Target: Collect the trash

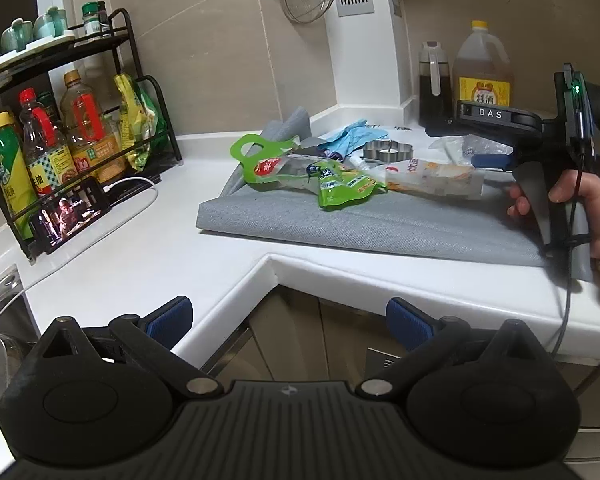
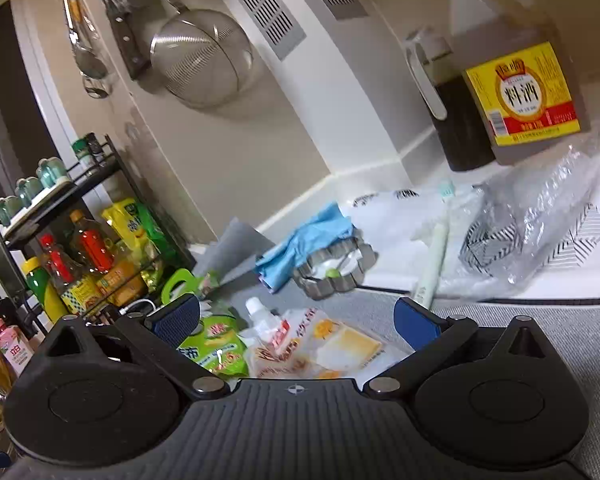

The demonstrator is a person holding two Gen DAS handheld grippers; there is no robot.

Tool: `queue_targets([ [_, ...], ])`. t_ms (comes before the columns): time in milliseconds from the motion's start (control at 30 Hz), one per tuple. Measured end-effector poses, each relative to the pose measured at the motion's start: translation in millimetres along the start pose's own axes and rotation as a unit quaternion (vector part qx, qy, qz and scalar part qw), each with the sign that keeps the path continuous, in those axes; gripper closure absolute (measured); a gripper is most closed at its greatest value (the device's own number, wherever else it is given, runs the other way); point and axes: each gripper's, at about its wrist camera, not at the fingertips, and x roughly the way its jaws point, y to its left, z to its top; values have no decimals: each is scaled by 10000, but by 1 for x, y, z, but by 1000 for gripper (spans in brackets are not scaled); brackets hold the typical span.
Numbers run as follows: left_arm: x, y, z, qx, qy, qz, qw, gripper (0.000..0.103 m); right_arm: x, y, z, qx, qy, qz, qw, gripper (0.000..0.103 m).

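Left tongs (image 1: 289,322): jaws spread wide, nothing between the blue pads, held off the edge of the white table (image 1: 140,248) at its inner corner. All trash lies ahead of them and to their right, well apart, on the grey fabric mat (image 1: 340,220).

Right tongs (image 2: 296,316): jaws also wide apart, empty, hovering just over the mat. Directly between and below their pads lies the white-and-orange plastic snack wrapper (image 2: 324,348); the crumpled green plastic wrapper (image 2: 216,346) sits just beside it, under the left pad. Whether the pads touch either wrapper cannot be told.

Beyond the right tongs, farther along the mat: green plastic bag with a cut-out handle (image 1: 260,160), crumpled blue glove (image 2: 304,240), flower-shaped metal cutter (image 2: 332,268). To their right front: clear crinkled plastic film (image 2: 540,216) on the table, in front of the yellow-capped cooking wine jug (image 2: 516,72).

In the left wrist view a hand (image 1: 588,208) grips the right tool's handle.
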Motion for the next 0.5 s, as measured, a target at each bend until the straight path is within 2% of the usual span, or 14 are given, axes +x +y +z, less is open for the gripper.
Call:
queue_targets([
  [267,2,-1,-3,81,40,-76,9999,0,3,-2,-1,50,106,-16,9999,0],
  [500,1,-5,-4,225,-7,-89,9997,0,0,0,-1,-13,21,-18,10000,0],
])
